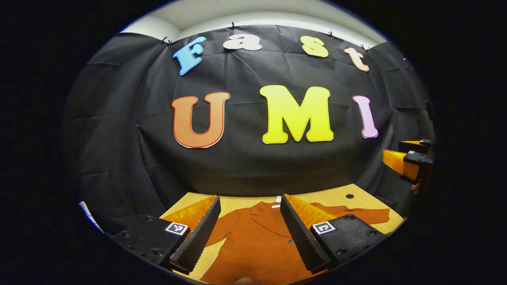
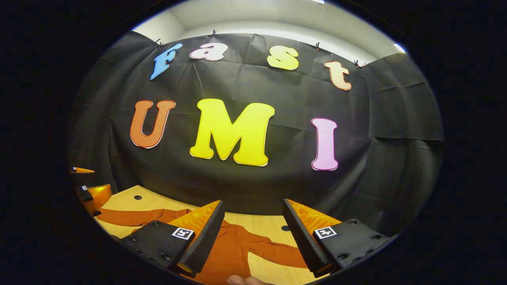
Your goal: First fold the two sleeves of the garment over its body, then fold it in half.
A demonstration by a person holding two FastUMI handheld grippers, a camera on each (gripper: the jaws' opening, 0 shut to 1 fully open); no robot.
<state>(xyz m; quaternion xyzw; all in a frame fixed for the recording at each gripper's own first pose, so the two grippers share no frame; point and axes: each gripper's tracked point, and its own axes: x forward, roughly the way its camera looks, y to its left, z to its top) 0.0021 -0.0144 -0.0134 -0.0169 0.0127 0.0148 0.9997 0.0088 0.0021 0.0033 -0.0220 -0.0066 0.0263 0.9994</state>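
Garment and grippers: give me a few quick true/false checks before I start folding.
1. The garment lies flat on the table. True.
2. Both sleeves are already folded over the body. False: the sleeves are spread out to the sides.
3. The left gripper is open above the garment. True.
4. The right gripper is shut on a sleeve. False: it is open and holds nothing.
5. The garment is blue. False: it is rust orange.

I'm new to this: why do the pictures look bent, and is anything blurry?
Left gripper view: fisheye lens bows the table; the shirt is sharp. Right gripper view: same bulge, glare-free; the shirt blurs slightly at the bottom rim.
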